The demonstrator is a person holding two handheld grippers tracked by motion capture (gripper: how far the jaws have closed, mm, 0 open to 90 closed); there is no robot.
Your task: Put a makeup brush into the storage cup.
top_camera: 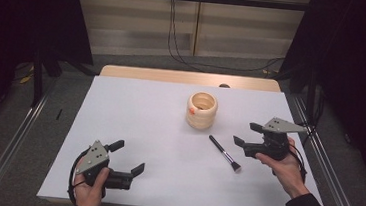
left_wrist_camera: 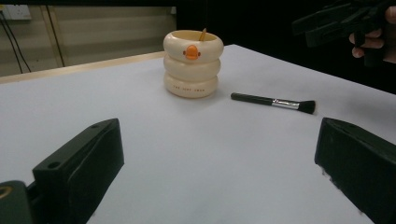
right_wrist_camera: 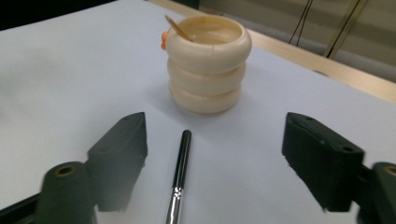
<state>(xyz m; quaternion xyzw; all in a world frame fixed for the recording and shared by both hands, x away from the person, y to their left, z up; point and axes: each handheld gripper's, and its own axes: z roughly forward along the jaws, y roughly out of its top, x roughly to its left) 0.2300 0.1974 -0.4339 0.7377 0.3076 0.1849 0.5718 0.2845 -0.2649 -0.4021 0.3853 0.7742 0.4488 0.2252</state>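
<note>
A makeup brush (top_camera: 224, 153) lies flat on the white table (top_camera: 134, 124), its black handle pointing toward a cream holder (top_camera: 202, 110) made of three stacked rings, its bristle end toward the person's side. Brush and holder are near each other but apart. From the left gripper view the brush (left_wrist_camera: 273, 102) shows whole, with a silver collar between handle and dark bristles. In the right gripper view only the handle and the start of the collar (right_wrist_camera: 180, 172) can be seen; the bristles are cut off by the bottom edge.

The right gripper (top_camera: 246, 133) is held just beside the brush, on its right, with its jaws apart and nothing between the pads. In its own view the brush handle lies on the table between the two jaws, nearer the left one, touched by neither. How high the jaws hang above the table is hard to judge.

The left gripper (top_camera: 127, 157) sits near the front left corner, well apart from the brush, jaws wide open and empty.

The holder (left_wrist_camera: 193, 64) carries a small orange beak-like mark on its top ring, with faint lettering on the bottom ring too small to read. A thin brownish stick (right_wrist_camera: 177, 27) leans inside against the rim; its lower part is hidden by the wall.
</note>
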